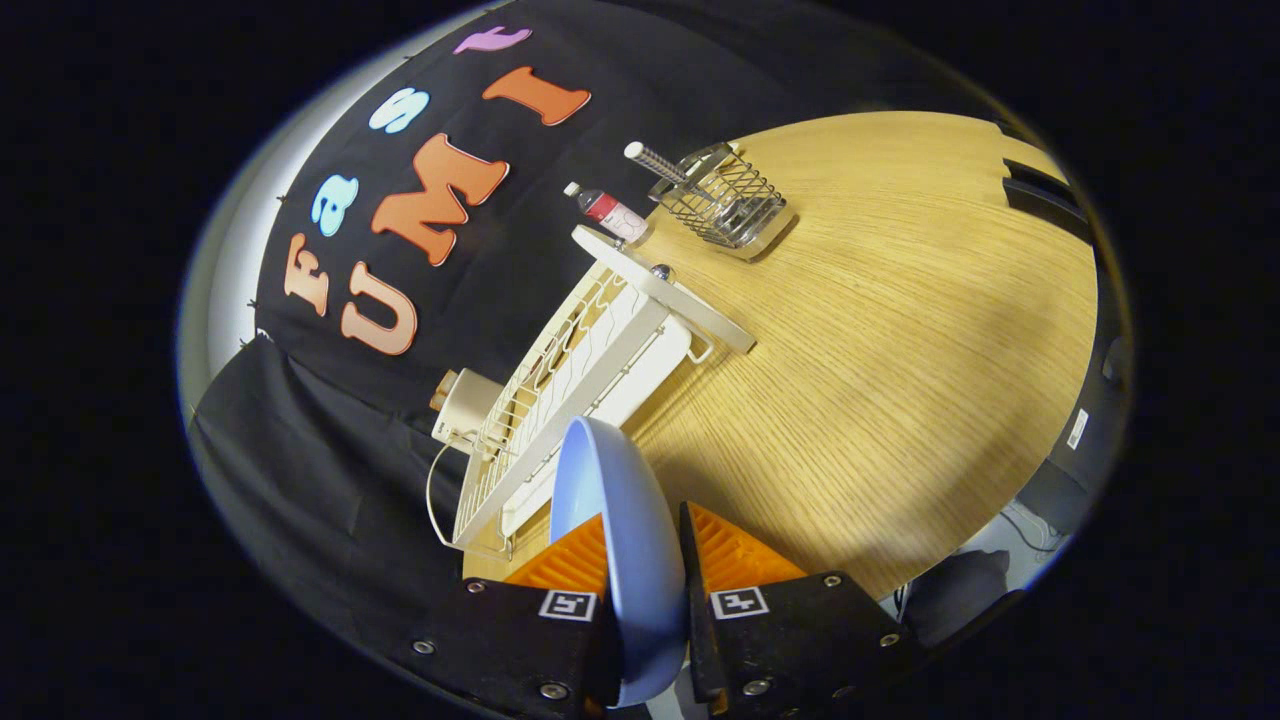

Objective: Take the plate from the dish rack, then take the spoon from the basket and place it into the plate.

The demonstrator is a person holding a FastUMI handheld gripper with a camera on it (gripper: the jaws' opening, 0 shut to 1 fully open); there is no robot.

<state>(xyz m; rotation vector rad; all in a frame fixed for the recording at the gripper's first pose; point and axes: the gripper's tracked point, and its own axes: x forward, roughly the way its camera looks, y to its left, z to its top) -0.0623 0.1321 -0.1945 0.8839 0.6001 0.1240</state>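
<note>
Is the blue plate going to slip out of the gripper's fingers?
Maybe a little. The blue plate looks smooth and glossy, and the gripper pinches only its rim, edge-on, so it might swivel or slide. It keeps its curved shape, so it's probably stiff, not floppy. It could crack if dropped on the wooden table.

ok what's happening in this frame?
A person's handheld gripper is shut on the rim of a pale blue plate, held on edge above the wooden table. The white dish rack lies just beyond the fingers, with no dishes visible in it. The wire basket stands farther off, a handle poking out of it. Spoon step not yet done.
</note>
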